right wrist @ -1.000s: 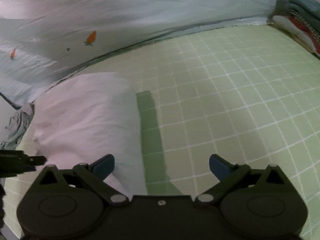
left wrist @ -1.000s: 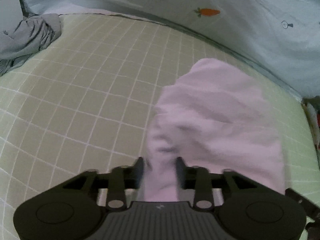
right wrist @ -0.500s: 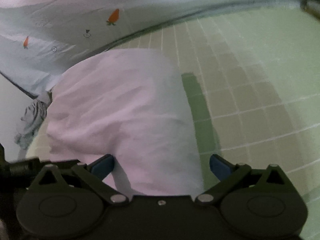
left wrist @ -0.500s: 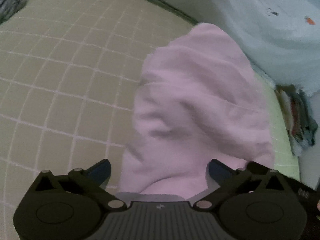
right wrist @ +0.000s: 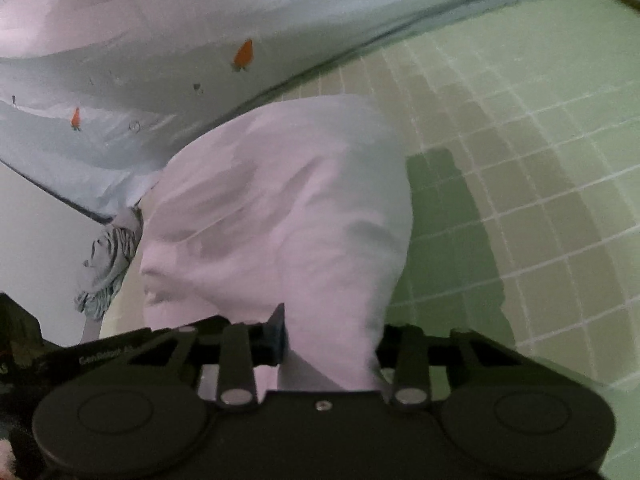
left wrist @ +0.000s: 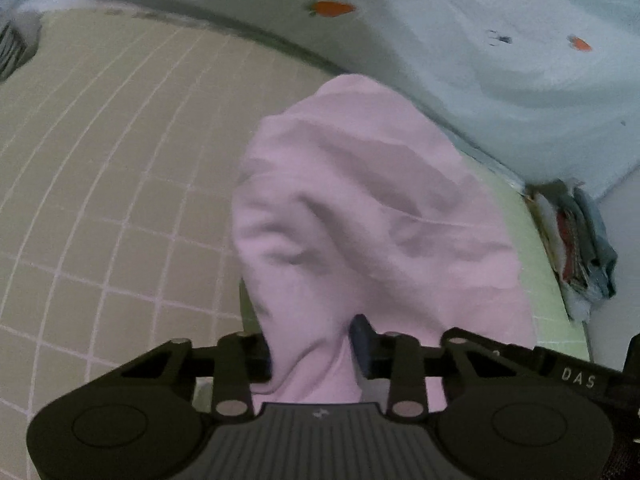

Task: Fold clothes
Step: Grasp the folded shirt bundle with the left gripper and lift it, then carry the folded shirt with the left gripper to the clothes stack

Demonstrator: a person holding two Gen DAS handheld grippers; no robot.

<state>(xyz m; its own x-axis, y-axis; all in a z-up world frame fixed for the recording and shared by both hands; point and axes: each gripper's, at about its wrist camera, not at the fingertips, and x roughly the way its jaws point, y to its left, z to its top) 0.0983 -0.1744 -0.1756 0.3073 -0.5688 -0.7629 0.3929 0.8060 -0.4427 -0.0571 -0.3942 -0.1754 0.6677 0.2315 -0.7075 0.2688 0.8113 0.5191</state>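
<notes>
Pale pink garment [left wrist: 372,216], soft and rumpled, bunched into a rounded heap with shallow creases across the top. Near end gathered into a narrow neck and pinched between closed gripper fingers in both wrist views, the rest spreading wide beyond. Lies on the green checked bedsheet [left wrist: 120,160], far end close to the sheet's far edge, beside the carrot-print blanket [left wrist: 480,40].

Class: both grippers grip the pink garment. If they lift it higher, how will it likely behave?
The pink garment will probably sag between the left gripper and right gripper; it already wrinkles and drapes limply. It looks thin, so likely light. Bunched in shut jaws, slipping seems unlikely.
</notes>
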